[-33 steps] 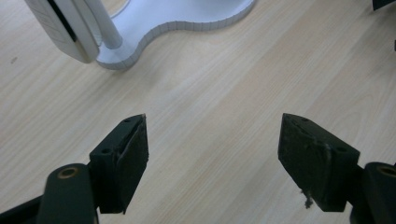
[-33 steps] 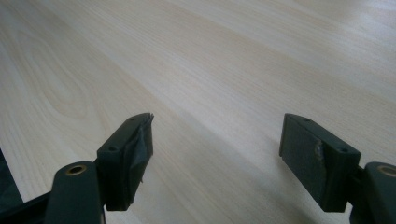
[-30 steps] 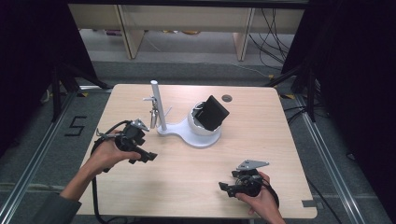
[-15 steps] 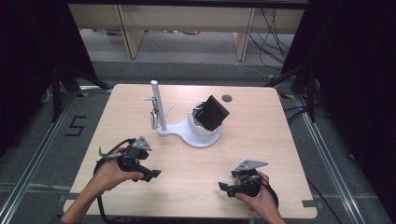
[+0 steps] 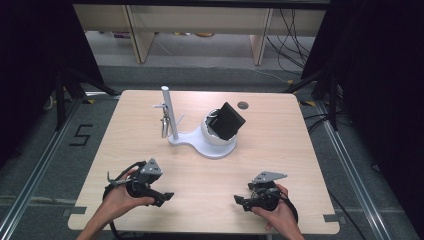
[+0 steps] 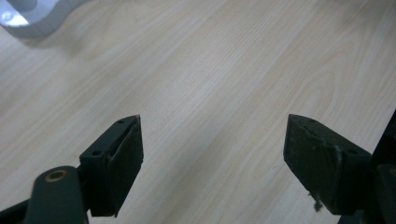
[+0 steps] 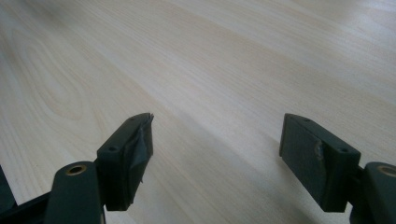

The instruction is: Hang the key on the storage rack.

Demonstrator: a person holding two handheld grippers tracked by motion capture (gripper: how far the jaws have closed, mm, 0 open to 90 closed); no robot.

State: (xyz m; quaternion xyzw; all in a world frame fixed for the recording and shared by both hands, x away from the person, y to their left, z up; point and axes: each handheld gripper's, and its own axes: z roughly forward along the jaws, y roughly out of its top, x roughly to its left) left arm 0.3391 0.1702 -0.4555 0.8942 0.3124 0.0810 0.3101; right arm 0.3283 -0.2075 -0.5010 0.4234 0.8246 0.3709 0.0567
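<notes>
A white stand (image 5: 202, 144) sits at the middle of the wooden table (image 5: 280, 150), with an upright white post (image 5: 168, 112) and a round cradle holding a tilted black box (image 5: 227, 120). A small metal piece (image 5: 163, 125) hangs beside the post. My left gripper (image 5: 167, 196) rests low at the front left, open, jaws wide over bare wood (image 6: 210, 135). A corner of the white stand (image 6: 28, 18) shows at the top left of the left gripper view. My right gripper (image 5: 238, 200) lies at the front right, open with nothing between its jaws (image 7: 215, 149).
A small dark round hole (image 5: 243, 105) marks the table's far edge. Wooden shelving legs (image 5: 137, 30) and cables (image 5: 290, 35) stand on the floor beyond the table. Dark curtains flank both sides.
My left gripper has drawn back from beside the stand toward the front left of the table. The right gripper has stayed where it was.
</notes>
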